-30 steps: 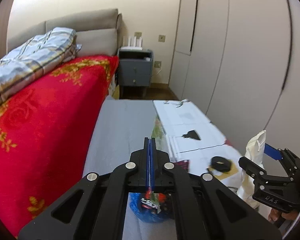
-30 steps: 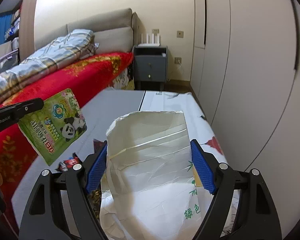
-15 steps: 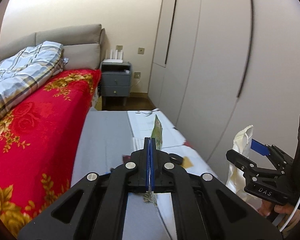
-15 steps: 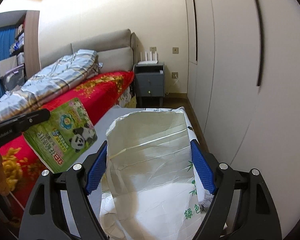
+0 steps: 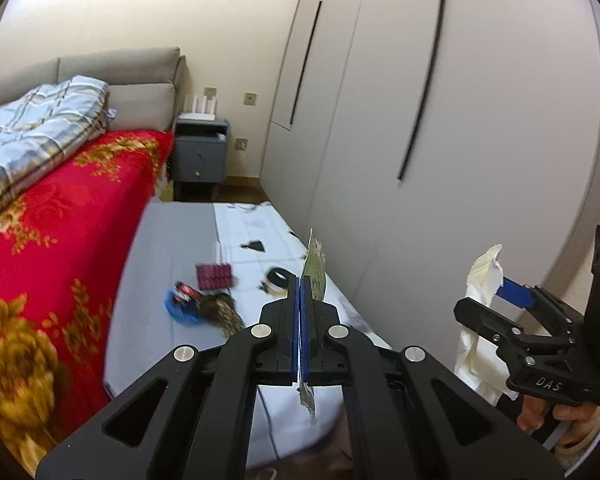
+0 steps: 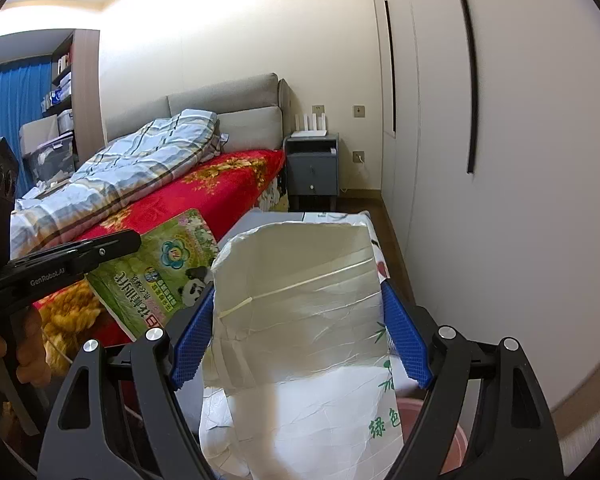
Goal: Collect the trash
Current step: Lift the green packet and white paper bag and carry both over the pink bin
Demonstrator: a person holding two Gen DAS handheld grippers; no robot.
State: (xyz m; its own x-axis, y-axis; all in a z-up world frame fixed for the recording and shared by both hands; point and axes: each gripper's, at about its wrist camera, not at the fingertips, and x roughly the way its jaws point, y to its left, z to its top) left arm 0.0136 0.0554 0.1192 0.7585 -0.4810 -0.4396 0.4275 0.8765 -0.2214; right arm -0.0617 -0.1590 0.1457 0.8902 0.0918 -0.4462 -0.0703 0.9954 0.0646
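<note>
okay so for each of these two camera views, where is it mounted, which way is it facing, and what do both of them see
Left wrist: sits on the left gripper, looking along its shut fingers over the grey table toward the nightstand; the right gripper and a hand show at right.
Right wrist: sits on the right gripper, looking the same way past the white bag its fingers hold; the left gripper and a hand show at left.
Shared: the green panda wrapper pinched by the left gripper, the red bed, nightstand, wardrobe.

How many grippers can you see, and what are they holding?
2. The left gripper is shut on the green panda wrapper. The right gripper stretches the white bag between its fingers.
</note>
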